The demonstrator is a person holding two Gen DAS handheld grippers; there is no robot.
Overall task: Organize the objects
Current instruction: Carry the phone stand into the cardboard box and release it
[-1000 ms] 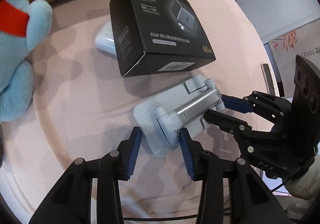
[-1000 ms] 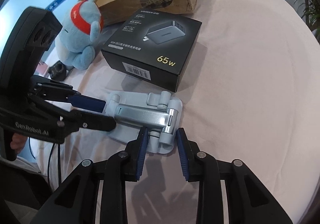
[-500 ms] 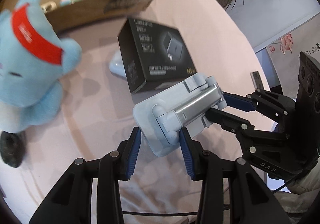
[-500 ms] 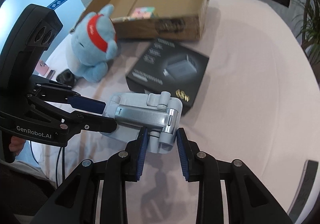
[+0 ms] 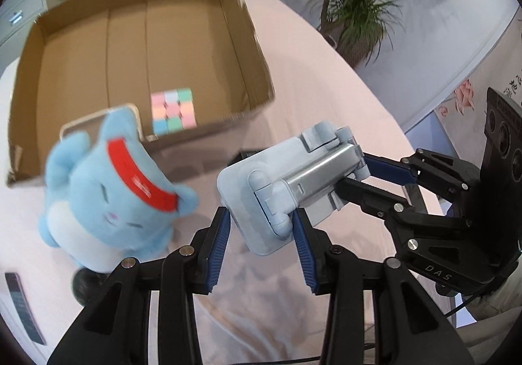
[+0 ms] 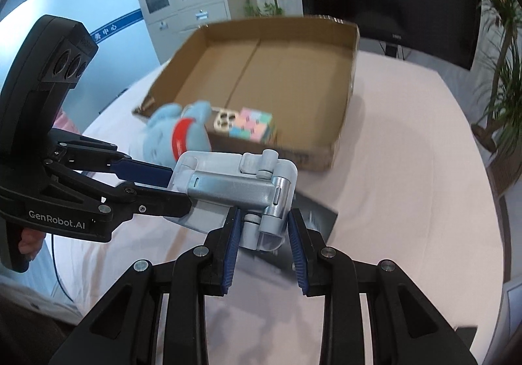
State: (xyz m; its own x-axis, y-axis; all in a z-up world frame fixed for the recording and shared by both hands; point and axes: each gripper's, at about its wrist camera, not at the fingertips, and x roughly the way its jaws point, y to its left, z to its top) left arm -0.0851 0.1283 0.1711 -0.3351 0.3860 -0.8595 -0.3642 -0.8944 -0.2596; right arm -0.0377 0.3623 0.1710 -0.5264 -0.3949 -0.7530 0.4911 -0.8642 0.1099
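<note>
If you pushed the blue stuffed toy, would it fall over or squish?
The blue plush toy looks soft and fuzzy, so it would probably squish rather than resist. It seems light for its size and sits on a rounded bottom on the cloth, so a push near its head would likely tip it. It shouldn't break.

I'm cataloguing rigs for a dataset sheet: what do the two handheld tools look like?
Both are matte black plastic linkages with silver screws and ridged blue finger pads. The left tool reads "GenRobot.AI" in white; the right tool reads "DAS". Each carries a black multi-lens sensor block and trails a thin dark cable.
</note>
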